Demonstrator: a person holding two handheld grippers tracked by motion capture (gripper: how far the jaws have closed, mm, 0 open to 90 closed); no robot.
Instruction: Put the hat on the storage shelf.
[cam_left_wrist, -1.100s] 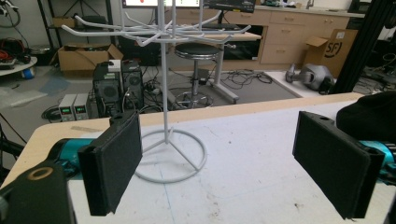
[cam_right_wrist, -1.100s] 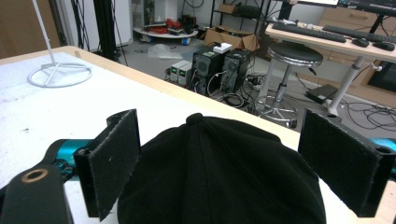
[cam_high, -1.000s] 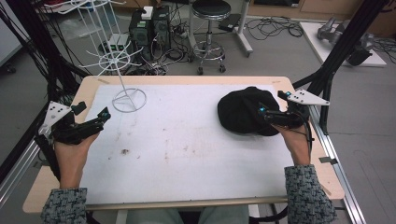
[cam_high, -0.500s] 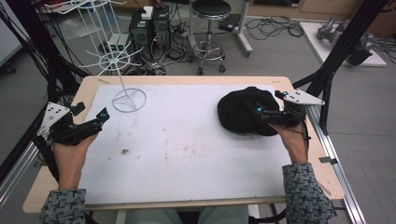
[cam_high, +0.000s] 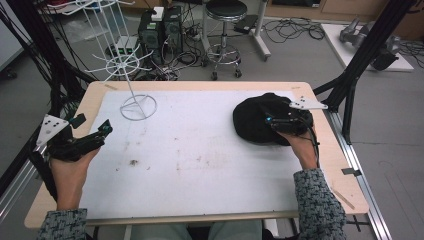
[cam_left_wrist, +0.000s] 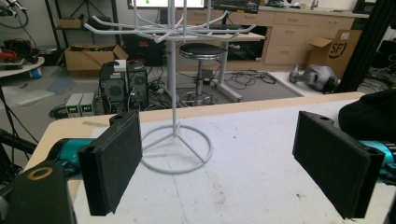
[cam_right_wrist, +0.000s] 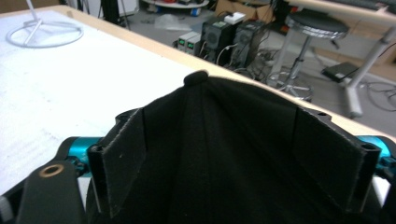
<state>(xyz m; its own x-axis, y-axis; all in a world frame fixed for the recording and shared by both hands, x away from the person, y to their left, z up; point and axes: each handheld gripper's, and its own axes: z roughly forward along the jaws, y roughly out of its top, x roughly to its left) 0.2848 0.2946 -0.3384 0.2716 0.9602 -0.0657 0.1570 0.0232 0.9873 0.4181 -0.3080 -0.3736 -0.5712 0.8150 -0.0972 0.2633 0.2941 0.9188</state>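
Right gripper tips are buried in the black cap in the high view; can't tell there whether the pads press the fabric. Cap's near part cut off by the bottom edge in the right gripper view. White wire rack top cut off by the frame. Left forearm leaves the bottom edge.

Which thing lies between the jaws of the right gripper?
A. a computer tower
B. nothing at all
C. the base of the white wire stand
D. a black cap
D: in the right gripper view the black cap fills the gap between the jaws of the right gripper, while the white wire stand is far across the table.
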